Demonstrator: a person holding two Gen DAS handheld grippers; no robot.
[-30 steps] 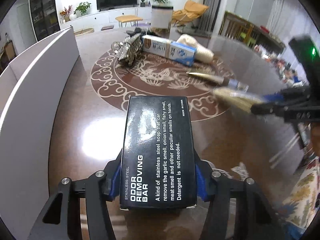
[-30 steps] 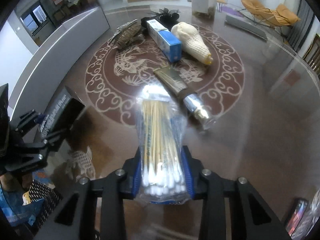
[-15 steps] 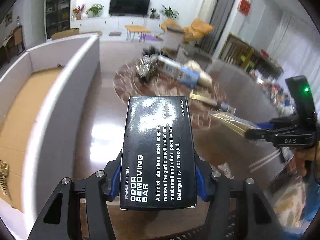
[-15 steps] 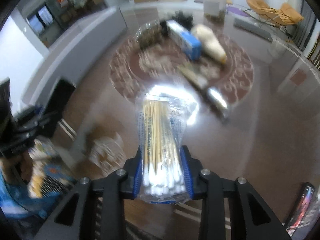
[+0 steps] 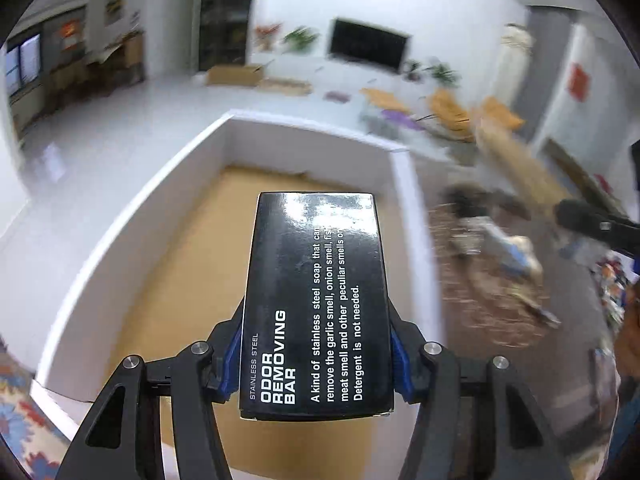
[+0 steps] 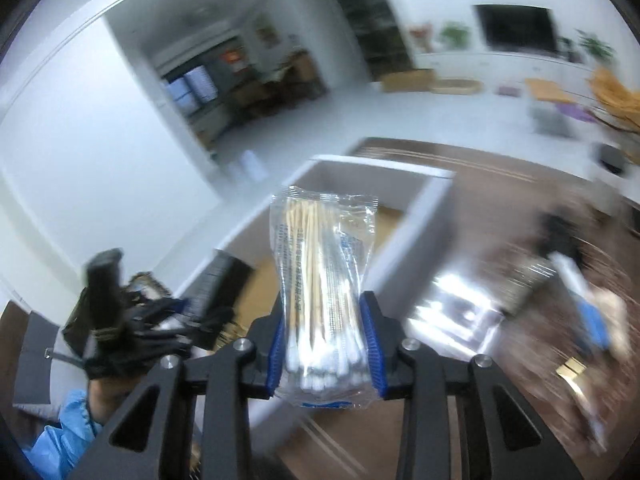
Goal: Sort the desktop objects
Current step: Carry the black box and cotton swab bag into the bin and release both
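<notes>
The left gripper [image 5: 316, 356] clamps a black soap box [image 5: 316, 312] above the white bin [image 5: 412, 216]. The right gripper [image 6: 326, 350] squeezes a bag of cotton swabs [image 6: 322, 280], held near the bin's corner.

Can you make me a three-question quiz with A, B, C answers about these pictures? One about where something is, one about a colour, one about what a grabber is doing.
1. What is under the black soap box?
A. a white-walled box
B. a sofa
C. a sink

2. What colour are the left gripper pads?
A. red
B. blue
C. yellow

3. What is the right gripper doing?
A. hanging open with nothing in it
B. squeezing a spoon
C. clamping a bag of cotton swabs

Answers:
1 A, the white-walled box with a brown floor shows behind it.
2 B, blue pads press its sides.
3 C, the pads pinch the bag.
</notes>
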